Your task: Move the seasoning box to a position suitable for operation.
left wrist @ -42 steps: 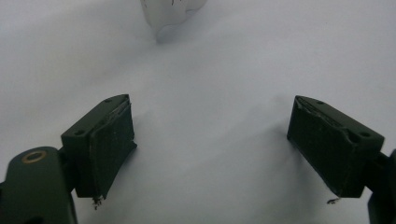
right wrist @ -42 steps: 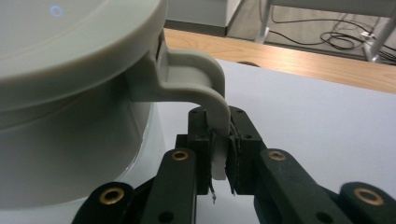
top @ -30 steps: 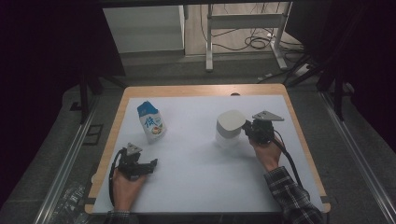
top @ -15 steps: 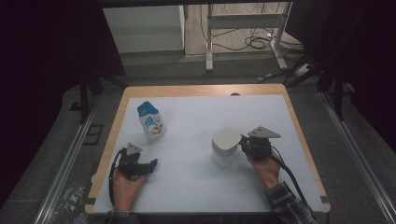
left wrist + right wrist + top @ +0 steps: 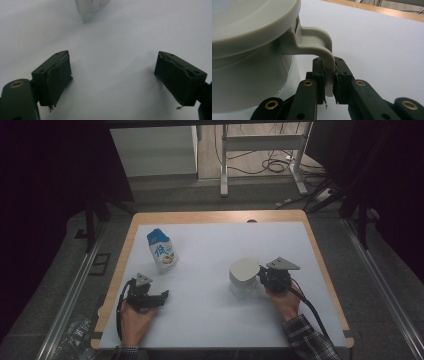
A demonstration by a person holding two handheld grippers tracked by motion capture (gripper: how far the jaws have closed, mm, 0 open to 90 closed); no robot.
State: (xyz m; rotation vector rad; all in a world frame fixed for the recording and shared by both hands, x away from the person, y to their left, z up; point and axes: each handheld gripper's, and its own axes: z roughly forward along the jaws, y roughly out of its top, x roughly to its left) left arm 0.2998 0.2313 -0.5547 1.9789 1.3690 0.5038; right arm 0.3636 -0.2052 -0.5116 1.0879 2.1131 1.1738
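A: Right gripper point(image 5: 329, 86) clenched on the lidded cup's point(image 5: 243, 276) handle point(image 5: 322, 47), right of frame centre. Left gripper point(image 5: 112, 80) released, lower left.

B: Risk: thin handle twists between pads point(image 5: 342, 85); cup tips. Milk carton point(image 5: 162, 251) sits upper left, apart.

White lidded jug point(image 5: 243, 276) upright, table's right half; handle point(image 5: 322, 47) clamped.

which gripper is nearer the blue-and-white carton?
Left. The left gripper sits open just below the carton, apart from it. The right gripper is across the table, shut on the white jug's handle.
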